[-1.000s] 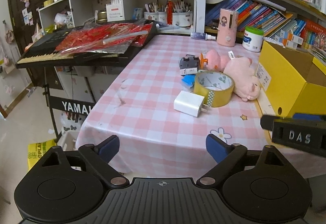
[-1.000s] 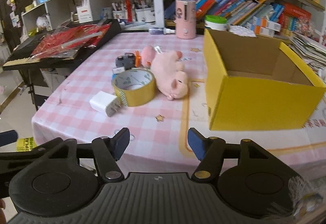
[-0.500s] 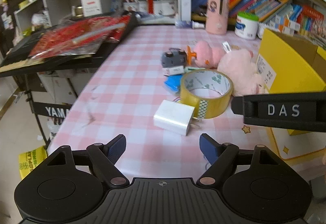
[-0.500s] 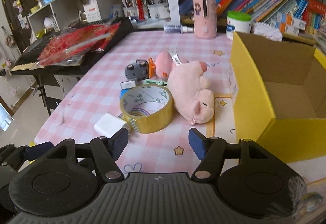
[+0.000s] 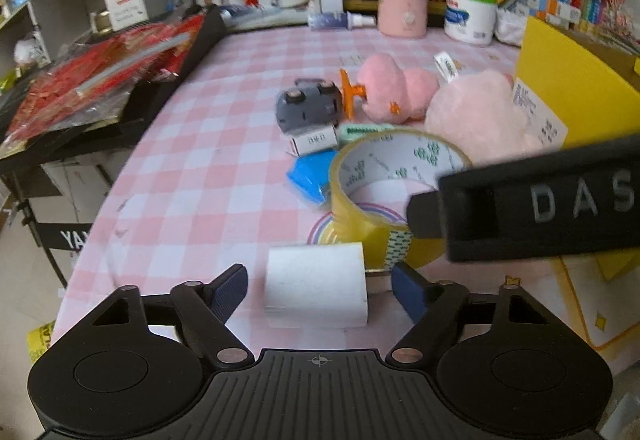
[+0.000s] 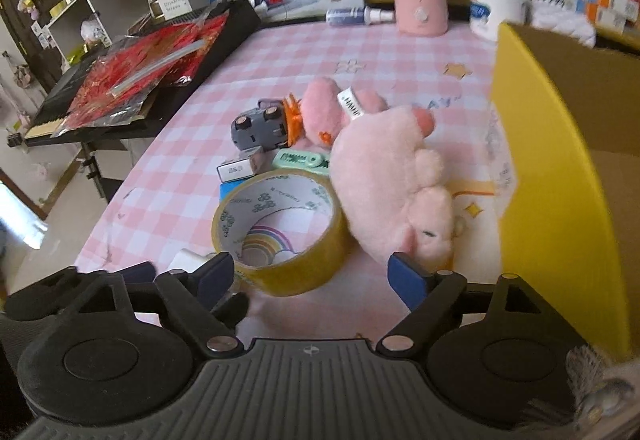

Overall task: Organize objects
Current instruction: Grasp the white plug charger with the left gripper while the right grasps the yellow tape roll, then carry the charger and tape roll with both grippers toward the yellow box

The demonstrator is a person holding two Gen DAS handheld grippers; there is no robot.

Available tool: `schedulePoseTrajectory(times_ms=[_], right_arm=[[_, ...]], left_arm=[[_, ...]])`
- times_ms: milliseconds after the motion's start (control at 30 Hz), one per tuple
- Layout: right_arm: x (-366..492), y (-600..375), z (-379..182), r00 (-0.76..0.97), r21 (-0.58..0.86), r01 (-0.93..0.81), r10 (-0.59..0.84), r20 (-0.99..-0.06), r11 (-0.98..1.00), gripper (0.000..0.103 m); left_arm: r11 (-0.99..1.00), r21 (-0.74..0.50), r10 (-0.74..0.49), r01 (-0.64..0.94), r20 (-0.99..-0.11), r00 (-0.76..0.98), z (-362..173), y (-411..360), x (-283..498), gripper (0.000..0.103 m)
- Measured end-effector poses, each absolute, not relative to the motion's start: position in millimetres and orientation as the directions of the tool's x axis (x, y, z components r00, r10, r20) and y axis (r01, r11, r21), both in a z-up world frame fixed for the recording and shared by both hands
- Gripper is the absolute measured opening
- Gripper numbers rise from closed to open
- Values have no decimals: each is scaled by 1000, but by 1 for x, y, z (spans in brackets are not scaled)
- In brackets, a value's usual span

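Two grippers over the pink checked table (image 5: 208,168) | left gripper (image 5: 319,286) — jaws closing around the white charger (image 5: 316,290), pads not yet touching | right gripper (image 6: 308,274) — jaws opening, empty, over the yellow tape roll (image 6: 280,228) | pink plush (image 6: 384,180) beside the yellow box (image 6: 552,176)
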State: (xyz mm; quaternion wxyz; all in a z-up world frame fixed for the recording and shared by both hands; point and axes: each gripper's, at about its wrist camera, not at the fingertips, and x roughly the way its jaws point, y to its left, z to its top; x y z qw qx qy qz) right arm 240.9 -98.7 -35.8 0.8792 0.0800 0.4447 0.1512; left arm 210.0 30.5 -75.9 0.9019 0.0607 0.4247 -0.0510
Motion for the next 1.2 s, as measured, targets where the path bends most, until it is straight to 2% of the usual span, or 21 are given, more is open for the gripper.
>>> schedulePoseTrajectory(times_ms=[100, 200, 367, 567, 733, 1200], right_arm=[[249, -96, -39, 539, 286, -201, 350, -766, 937, 87], [256, -91, -40, 527, 290, -217, 362, -769, 932, 90], [267, -74, -45, 497, 266, -260, 364, -787, 928, 91], [271, -44, -60, 537, 76, -341, 261, -802, 937, 92], [269, -33, -70, 597, -32, -366, 208, -775, 930, 91], [204, -34, -17, 670, 15, -375, 283, -686, 927, 90]], left_arm=[[989, 55, -44, 137, -775, 630, -77, 34, 211, 66], [996, 48, -7, 72, -782, 623, -74, 48, 211, 65], [998, 54, 62, -32, -783, 619, -67, 78, 205, 65], [993, 31, 94, -112, -784, 613, -60, 100, 194, 65], [995, 21, 80, -99, -768, 635, -49, 105, 188, 65], [994, -83, -7, -75, -713, 701, -14, 123, 144, 65]])
